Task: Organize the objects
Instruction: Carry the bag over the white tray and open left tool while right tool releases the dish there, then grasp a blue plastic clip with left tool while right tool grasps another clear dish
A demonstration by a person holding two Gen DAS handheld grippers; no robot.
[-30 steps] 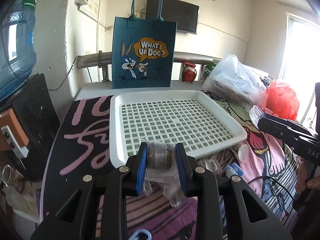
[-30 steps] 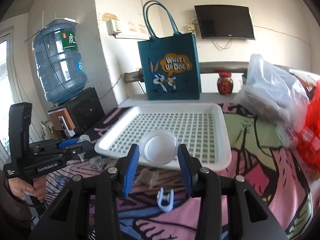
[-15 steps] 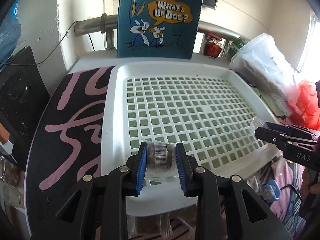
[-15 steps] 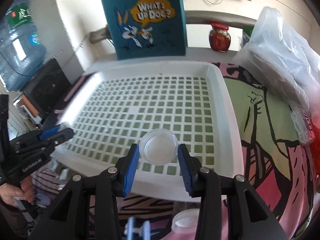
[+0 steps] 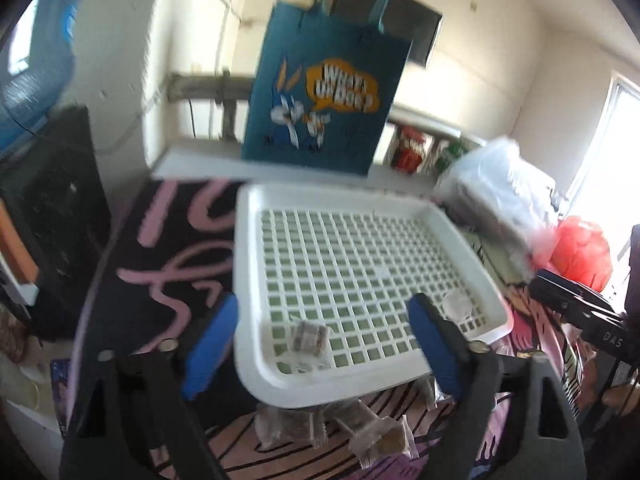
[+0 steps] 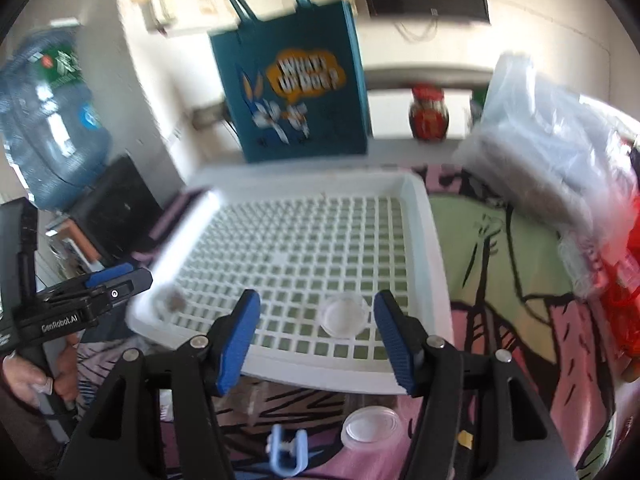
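Observation:
A white slotted tray (image 5: 256, 368) (image 6: 424, 200) lies on the patterned cloth. A clear packet of brown snack (image 5: 310, 338) rests on the tray's near left part, free of my left gripper (image 5: 324, 336), whose jaws are opening wide on either side of it. A small clear cup (image 6: 343, 315) (image 5: 458, 305) sits on the tray's near right part; my right gripper (image 6: 316, 332) has its jaws opening, and the pads stand apart from the cup. In the right wrist view the left gripper (image 6: 120, 280) shows at the tray's left corner beside the packet (image 6: 174, 301).
A blue cartoon tote bag (image 5: 320, 100) stands behind the tray. Several more snack packets (image 5: 340, 428), a clear lid (image 6: 370, 428) and a blue clip (image 6: 286, 454) lie on the cloth before the tray. Plastic bags (image 6: 552, 152), a red jar (image 6: 428, 116) and a water bottle (image 6: 48, 120) surround it.
Both grippers went forward over the tray, let go and drew back. The packet dropped from the left gripper and the cup from the right; both now lie on the tray.

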